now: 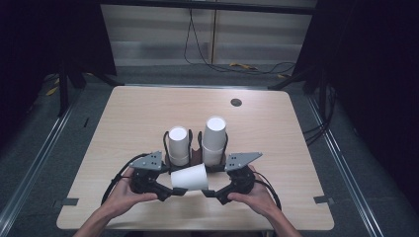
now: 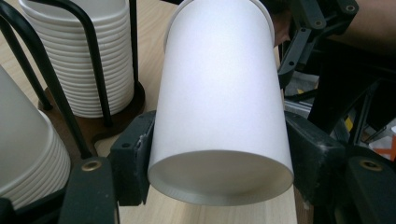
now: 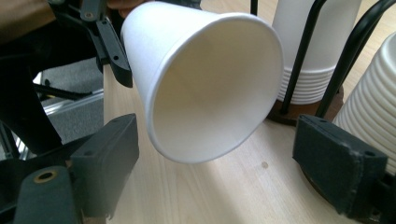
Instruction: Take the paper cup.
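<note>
A white paper cup (image 1: 190, 177) lies on its side in the air just above the table's near half, base to the left, mouth to the right. My left gripper (image 1: 173, 190) is shut on it; in the left gripper view both black pads press the cup (image 2: 219, 102) near its base. My right gripper (image 1: 210, 192) faces the cup's mouth. In the right gripper view its jaws stand wide on either side of the open rim (image 3: 205, 84), and neither pad touches it.
Two stacks of white cups stand upside down in black wire holders just behind the grippers, a shorter one (image 1: 179, 145) on the left and a taller one (image 1: 214, 140) on the right. A dark round grommet (image 1: 236, 102) sits near the wooden table's far edge.
</note>
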A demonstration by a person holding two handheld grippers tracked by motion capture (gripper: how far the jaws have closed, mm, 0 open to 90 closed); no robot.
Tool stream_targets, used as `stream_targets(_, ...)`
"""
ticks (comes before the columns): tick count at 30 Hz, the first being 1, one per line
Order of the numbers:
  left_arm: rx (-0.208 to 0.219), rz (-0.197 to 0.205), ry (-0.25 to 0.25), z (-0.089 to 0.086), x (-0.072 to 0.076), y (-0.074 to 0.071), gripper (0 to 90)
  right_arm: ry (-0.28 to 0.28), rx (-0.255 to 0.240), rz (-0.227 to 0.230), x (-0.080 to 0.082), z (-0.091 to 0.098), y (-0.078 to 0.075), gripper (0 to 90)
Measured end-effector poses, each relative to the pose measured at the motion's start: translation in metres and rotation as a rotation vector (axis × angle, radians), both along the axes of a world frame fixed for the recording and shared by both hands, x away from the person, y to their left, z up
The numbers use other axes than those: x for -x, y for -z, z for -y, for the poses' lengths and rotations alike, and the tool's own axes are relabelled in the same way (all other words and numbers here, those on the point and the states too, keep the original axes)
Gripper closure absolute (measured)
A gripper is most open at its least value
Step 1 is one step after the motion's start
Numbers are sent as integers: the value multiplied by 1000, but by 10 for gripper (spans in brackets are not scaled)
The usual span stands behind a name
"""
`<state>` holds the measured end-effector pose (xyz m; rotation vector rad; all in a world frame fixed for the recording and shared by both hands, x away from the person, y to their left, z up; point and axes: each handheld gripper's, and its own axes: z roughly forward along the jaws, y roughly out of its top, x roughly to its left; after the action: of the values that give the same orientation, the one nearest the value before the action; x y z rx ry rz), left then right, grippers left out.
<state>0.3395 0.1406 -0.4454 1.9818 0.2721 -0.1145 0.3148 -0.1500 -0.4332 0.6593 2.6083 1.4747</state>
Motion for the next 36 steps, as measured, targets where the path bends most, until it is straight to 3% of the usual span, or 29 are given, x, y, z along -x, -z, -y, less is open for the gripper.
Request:
stream_targets(10, 50, 7, 8, 2, 3, -1, 333, -2, -83, 13, 0, 3, -3, 138)
stream_targets(18, 41, 10, 36, 7, 5, 0, 334, -27, -155, 2, -2, 3, -5, 136)
stream_targets(31, 47, 8, 70, 11, 8, -1, 333, -96, -171, -56, -5, -4, 1, 155)
stream_targets(36, 43, 2, 74, 11, 7, 0, 334, -104, -163, -59, -5, -6, 2, 178)
